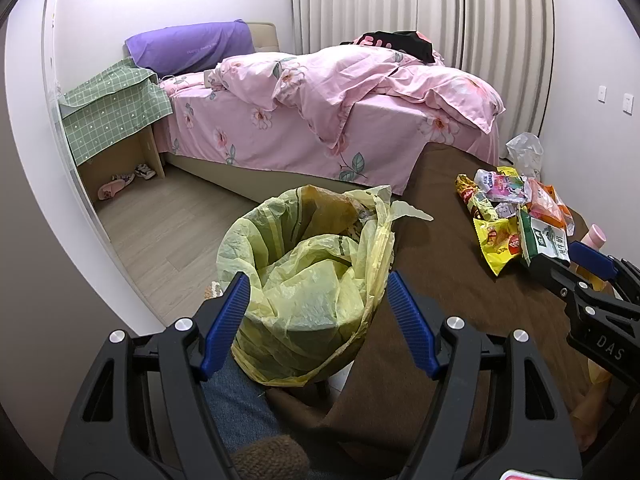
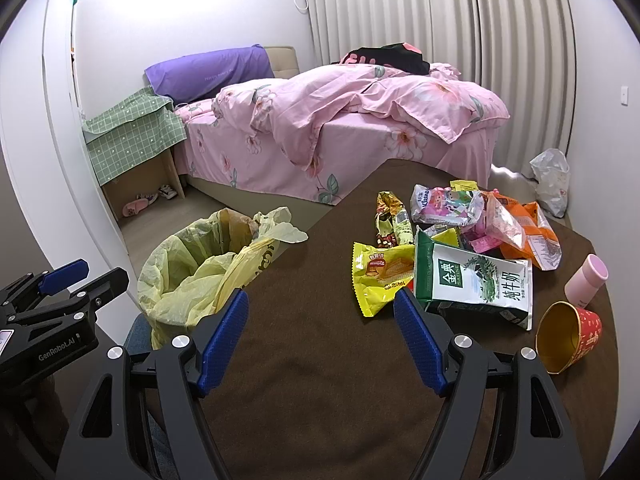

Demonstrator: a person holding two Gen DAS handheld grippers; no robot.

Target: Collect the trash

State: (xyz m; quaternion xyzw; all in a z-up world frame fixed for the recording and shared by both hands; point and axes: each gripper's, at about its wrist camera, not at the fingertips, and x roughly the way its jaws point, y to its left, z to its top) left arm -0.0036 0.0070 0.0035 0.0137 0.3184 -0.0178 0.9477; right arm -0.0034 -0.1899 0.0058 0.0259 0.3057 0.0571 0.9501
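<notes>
- Two hand-held grippers are in view, black-framed with blue ribbed pads: the left hand-held gripper (image 1: 318, 294) hangs over the bin with its jaws spread wide and nothing between them; the right hand-held gripper (image 2: 322, 312) is low over the counter, jaws likewise spread and holding nothing.
- One round bin lined with a crumpled pale-yellow plastic bag (image 2: 192, 276) stands on the floor, just beside the left edge of the brown cloth-covered counter (image 2: 320, 380).
- One white-and-green milk carton (image 2: 476, 284), flattened, lies on the counter, just past the right hand-held gripper's right fingertip.
- One yellow snack wrapper (image 2: 378, 276) lies touching the carton's left side.
- A heap of crumpled wrappers (image 2: 476, 212), pink, orange and silver, sits behind the carton; their exact count cannot be told.
- Two cups lie tipped over at the counter's right: one red-and-gold paper cup (image 2: 568, 336), one pink cup (image 2: 586, 280).
</notes>
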